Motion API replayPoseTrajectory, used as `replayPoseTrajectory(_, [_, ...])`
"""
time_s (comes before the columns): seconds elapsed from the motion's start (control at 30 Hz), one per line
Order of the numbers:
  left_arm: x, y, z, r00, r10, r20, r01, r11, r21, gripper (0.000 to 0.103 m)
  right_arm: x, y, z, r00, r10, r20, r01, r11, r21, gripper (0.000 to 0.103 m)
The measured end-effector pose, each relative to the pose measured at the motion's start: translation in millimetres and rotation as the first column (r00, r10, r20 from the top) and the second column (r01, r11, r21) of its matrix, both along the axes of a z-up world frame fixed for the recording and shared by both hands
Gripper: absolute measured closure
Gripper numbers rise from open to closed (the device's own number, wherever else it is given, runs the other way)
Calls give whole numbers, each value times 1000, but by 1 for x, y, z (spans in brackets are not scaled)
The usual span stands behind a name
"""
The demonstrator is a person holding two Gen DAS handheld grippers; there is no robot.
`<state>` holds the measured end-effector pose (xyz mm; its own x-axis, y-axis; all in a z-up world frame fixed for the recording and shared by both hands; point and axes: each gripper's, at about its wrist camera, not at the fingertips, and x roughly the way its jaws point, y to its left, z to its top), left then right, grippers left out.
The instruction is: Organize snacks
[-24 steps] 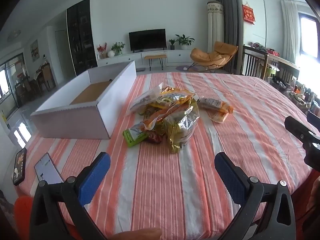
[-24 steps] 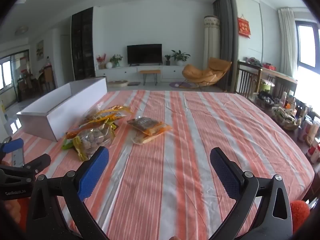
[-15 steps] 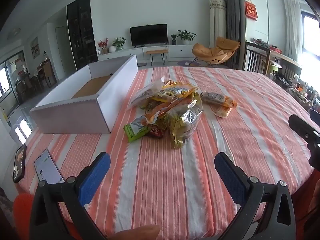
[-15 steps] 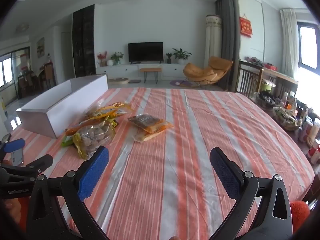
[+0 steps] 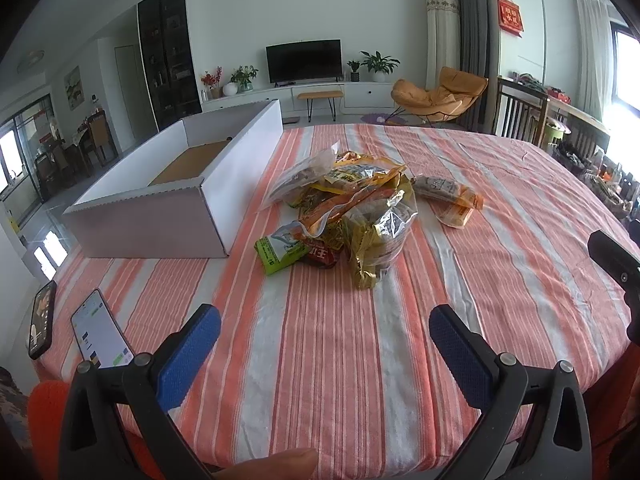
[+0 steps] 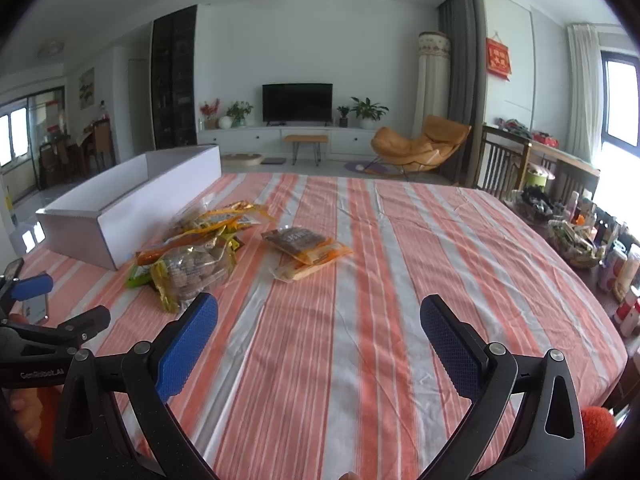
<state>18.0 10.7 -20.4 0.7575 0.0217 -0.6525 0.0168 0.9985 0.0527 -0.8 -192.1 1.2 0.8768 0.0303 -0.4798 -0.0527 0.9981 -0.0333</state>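
Hovering left gripper (image 5: 325,334) agape, snack pile (image 5: 348,216) ahead

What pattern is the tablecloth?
Orange-red and white stripes running lengthwise on the tablecloth; clearest in the right wrist view.

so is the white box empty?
Looks empty: the white box shows only bare brown floor; the near corner is hidden behind its wall.

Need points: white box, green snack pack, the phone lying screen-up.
white box (image 5: 148,222), left wrist view, on its near outer wall.
green snack pack (image 5: 277,251), left wrist view, on the middle of its green wrapper.
phone (image 5: 100,330), left wrist view, on the centre of its lit screen.
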Motion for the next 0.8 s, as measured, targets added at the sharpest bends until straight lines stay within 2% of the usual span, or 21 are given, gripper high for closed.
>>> replayPoseTrajectory(0.8, [6, 4, -9, 999, 11, -33, -11, 1000, -10, 0, 2, 2, -8, 1000, 8, -28, -9, 1000, -15, 1])
